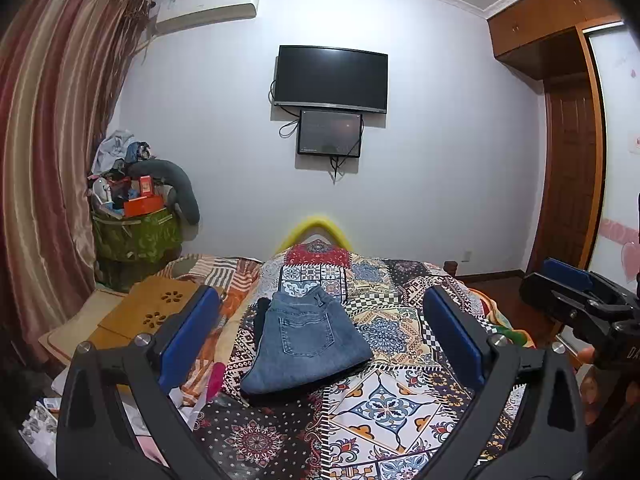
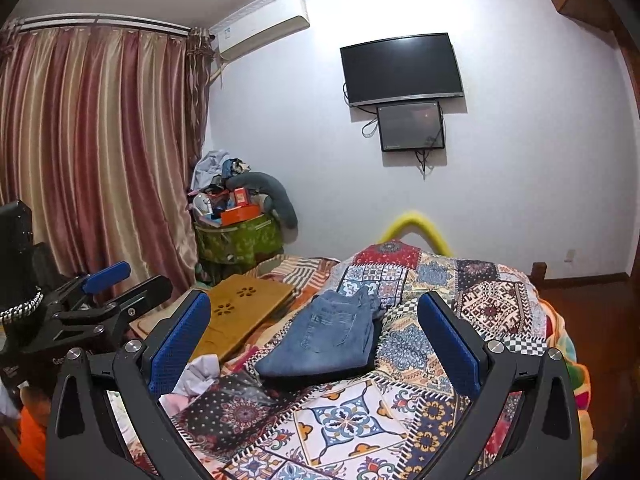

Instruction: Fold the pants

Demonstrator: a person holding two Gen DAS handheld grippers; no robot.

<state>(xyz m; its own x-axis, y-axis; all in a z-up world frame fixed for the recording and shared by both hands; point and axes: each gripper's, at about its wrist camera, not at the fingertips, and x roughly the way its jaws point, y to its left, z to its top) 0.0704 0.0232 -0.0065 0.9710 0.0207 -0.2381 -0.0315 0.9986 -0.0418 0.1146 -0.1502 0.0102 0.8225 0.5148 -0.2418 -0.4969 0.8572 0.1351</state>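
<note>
The jeans lie folded into a compact rectangle of blue denim on the patchwork bedspread, back pocket stitching uppermost, with a dark garment under their far edge. The quilt is printed cotton with tile motifs. The left gripper is spread wide with blue textured pads, holding nothing, raised above the bed. The right gripper is equally wide apart and empty. A perforated wooden lap tray lies beside the jeans. Only the left view shows the wooden wardrobe. Only the right view shows the crumpled pale cloth.
</note>
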